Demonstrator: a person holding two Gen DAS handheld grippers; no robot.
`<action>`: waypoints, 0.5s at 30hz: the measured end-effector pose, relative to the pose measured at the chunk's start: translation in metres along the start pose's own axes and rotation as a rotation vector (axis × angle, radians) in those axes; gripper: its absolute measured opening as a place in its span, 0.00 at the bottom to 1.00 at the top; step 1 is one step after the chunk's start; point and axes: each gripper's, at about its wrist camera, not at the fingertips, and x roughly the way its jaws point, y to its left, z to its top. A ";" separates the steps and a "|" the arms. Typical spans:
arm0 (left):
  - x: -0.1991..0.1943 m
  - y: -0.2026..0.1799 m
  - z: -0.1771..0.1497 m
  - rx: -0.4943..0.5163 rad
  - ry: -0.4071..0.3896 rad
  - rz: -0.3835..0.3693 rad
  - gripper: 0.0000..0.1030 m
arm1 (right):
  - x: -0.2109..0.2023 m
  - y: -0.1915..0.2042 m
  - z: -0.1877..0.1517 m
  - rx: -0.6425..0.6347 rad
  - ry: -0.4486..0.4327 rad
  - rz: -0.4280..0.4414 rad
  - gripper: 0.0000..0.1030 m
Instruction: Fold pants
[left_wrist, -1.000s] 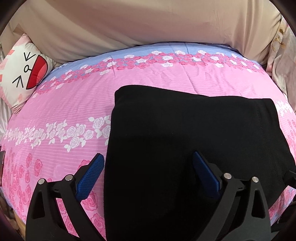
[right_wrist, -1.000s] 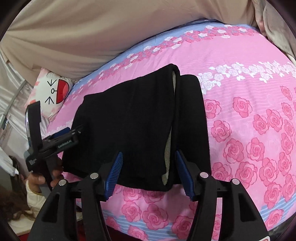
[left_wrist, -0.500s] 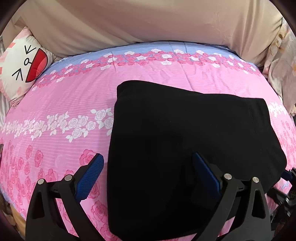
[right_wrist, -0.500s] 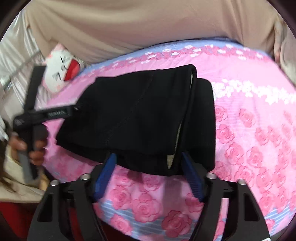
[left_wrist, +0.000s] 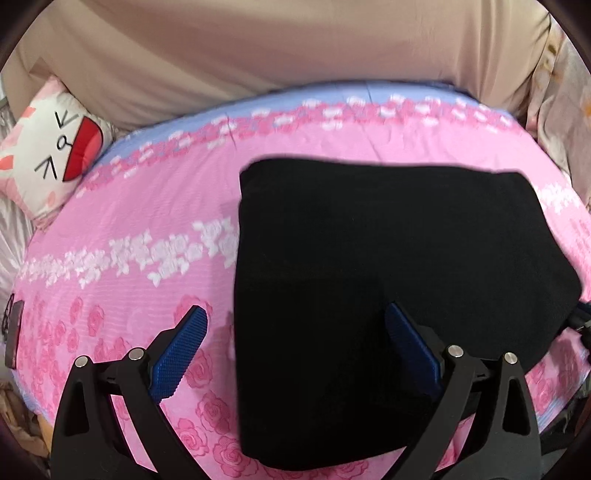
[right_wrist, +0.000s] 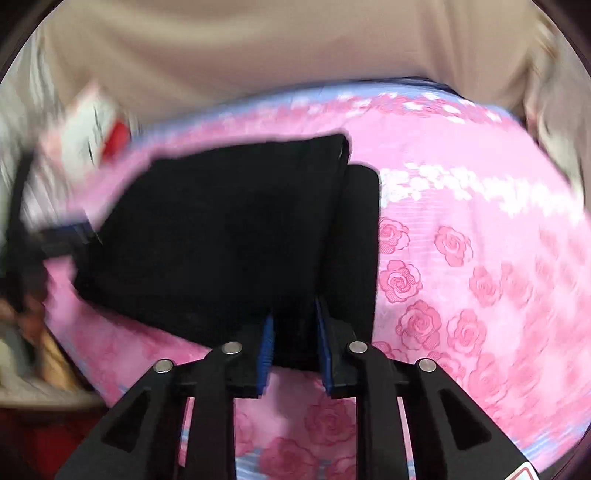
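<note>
The black pants (left_wrist: 388, 266) lie folded into a thick rectangle on the pink rose bedspread (left_wrist: 129, 266). My left gripper (left_wrist: 299, 350) is open above the pants' near left part, with one blue pad (left_wrist: 181, 354) over the bedspread and the other over the cloth. In the right wrist view the pants (right_wrist: 229, 236) show stacked layers, and my right gripper (right_wrist: 295, 339) is shut on their near edge. The left gripper shows blurred at the pants' left end (right_wrist: 59, 240).
A white cartoon-face pillow (left_wrist: 55, 155) lies at the bed's far left. A beige sheet (left_wrist: 295, 48) covers the back. A floral pillow (left_wrist: 565, 110) sits at the far right. A dark phone-like object (left_wrist: 13, 332) rests at the bed's left edge.
My right gripper has closed its jaws onto the near edge of the folded pants and swung to face them more squarely. My left gripper stays open, shifted slightly.
</note>
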 end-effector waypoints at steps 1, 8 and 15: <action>-0.003 0.004 -0.001 -0.010 -0.001 -0.018 0.92 | -0.009 -0.003 0.003 0.035 -0.002 0.016 0.26; -0.002 0.067 -0.009 -0.196 0.116 -0.345 0.92 | -0.045 -0.045 0.015 0.225 -0.074 0.102 0.80; 0.027 0.085 -0.029 -0.330 0.244 -0.486 0.94 | 0.015 -0.070 -0.002 0.503 0.125 0.384 0.81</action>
